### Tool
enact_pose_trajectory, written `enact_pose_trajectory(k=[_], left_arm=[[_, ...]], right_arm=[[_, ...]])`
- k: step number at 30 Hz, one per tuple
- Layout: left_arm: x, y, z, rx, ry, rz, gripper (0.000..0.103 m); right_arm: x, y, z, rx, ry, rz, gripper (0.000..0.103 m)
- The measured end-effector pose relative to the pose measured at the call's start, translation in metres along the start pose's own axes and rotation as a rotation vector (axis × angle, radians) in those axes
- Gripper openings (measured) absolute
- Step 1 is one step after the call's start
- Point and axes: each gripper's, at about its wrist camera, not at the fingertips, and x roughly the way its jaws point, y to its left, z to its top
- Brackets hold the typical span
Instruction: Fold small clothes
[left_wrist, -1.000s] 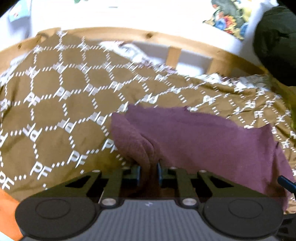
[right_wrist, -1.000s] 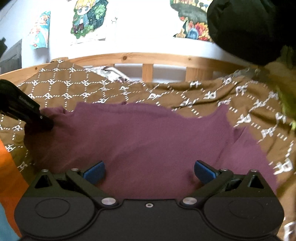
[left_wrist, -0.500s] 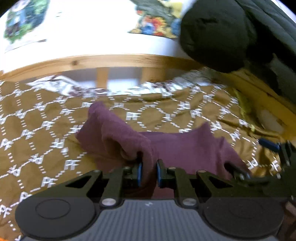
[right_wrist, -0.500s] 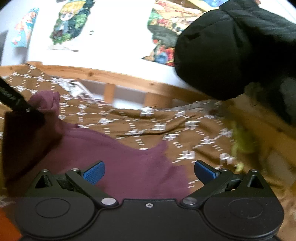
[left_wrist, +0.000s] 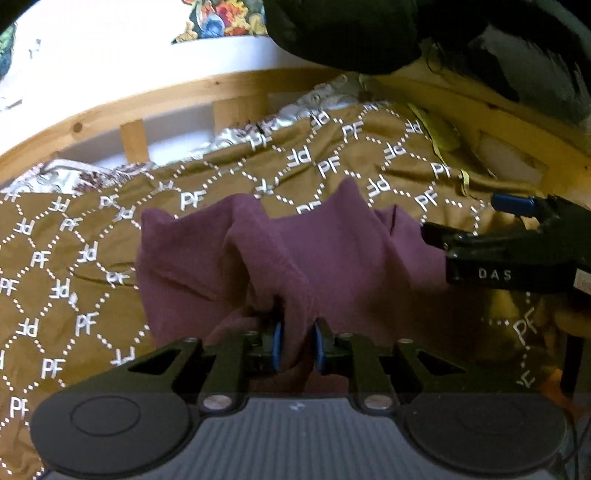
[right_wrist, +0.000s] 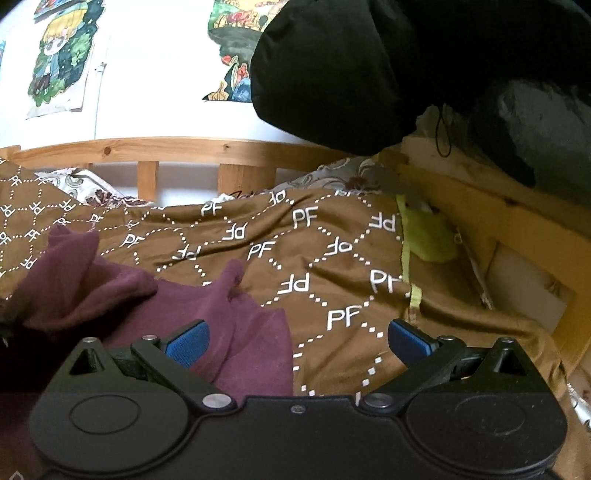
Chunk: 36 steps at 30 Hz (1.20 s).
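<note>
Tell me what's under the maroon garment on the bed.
The maroon garment lies on a brown quilt with white PF lettering. What lies beneath the cloth itself is covered.

White wall (right_wrist: 147, 74) behind the bed, brightly lit, bearing 2 colourful illustrated posters: a cartoon figure with yellow hair (right_wrist: 59, 66) at left and a second, multicoloured print (right_wrist: 236, 55) partly hidden by a large black padded garment (right_wrist: 332, 74) hanging at upper right. Pale wooden bed rail (right_wrist: 177, 146) with short vertical slats (right_wrist: 147, 181) runs along the wall and turns the corner at right (right_wrist: 480, 221). Bed surface covered by a brown quilt (right_wrist: 314, 258) printed with white dotted hexagons and "PF" lettering. A floral-patterned sheet (left_wrist: 236, 136) shows at the quilt's far edge. Yellow-green fabric (right_wrist: 428, 236) lies at the right rail.
</note>
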Motion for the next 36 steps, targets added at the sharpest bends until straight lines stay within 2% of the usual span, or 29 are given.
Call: enact_pose_trajectory(k=[8, 10, 14, 16, 17, 19, 22, 27, 30, 34, 36], left_arm=[[0.007, -0.012, -0.013, 0.005, 0.038, -0.084, 0.022], [0.002, -0.016, -0.015, 0.008, 0.014, -0.09, 0.04], [-0.01, -0.017, -0.015, -0.004, -0.029, -0.107, 0.057], [-0.021, -0.017, -0.016, -0.008, -0.069, -0.108, 0.074], [-0.027, -0.018, -0.017, -0.008, -0.093, -0.107, 0.077], [-0.043, -0.02, -0.018, -0.001, -0.154, -0.103, 0.09], [-0.062, -0.02, -0.023, 0.011, -0.22, -0.053, 0.096], [-0.064, -0.009, -0.033, 0.02, -0.193, 0.05, 0.101], [-0.053, -0.001, -0.041, 0.043, -0.129, 0.088, 0.102], [-0.036, 0.004, -0.051, 0.099, -0.031, 0.07, 0.102], [-0.033, 0.003, -0.055, 0.136, -0.025, 0.066, 0.102]], right_arm=[[0.002, 0.002, -0.001, 0.004, 0.005, 0.008, 0.102], [0.002, -0.001, -0.001, 0.014, 0.009, 0.005, 0.102], [0.004, -0.006, -0.001, 0.038, 0.017, 0.004, 0.102], [0.005, -0.007, -0.001, 0.042, 0.022, 0.005, 0.102], [0.005, -0.007, -0.001, 0.043, 0.022, 0.007, 0.102], [0.004, -0.006, -0.002, 0.049, 0.015, 0.016, 0.102], [-0.001, -0.004, -0.001, 0.074, -0.025, 0.051, 0.102], [-0.007, 0.002, 0.003, 0.125, -0.094, 0.224, 0.102], [0.001, 0.01, 0.007, 0.127, -0.06, 0.371, 0.102], [0.019, 0.029, 0.014, 0.124, 0.009, 0.547, 0.102], [0.023, 0.043, 0.016, 0.103, 0.029, 0.556, 0.102]])
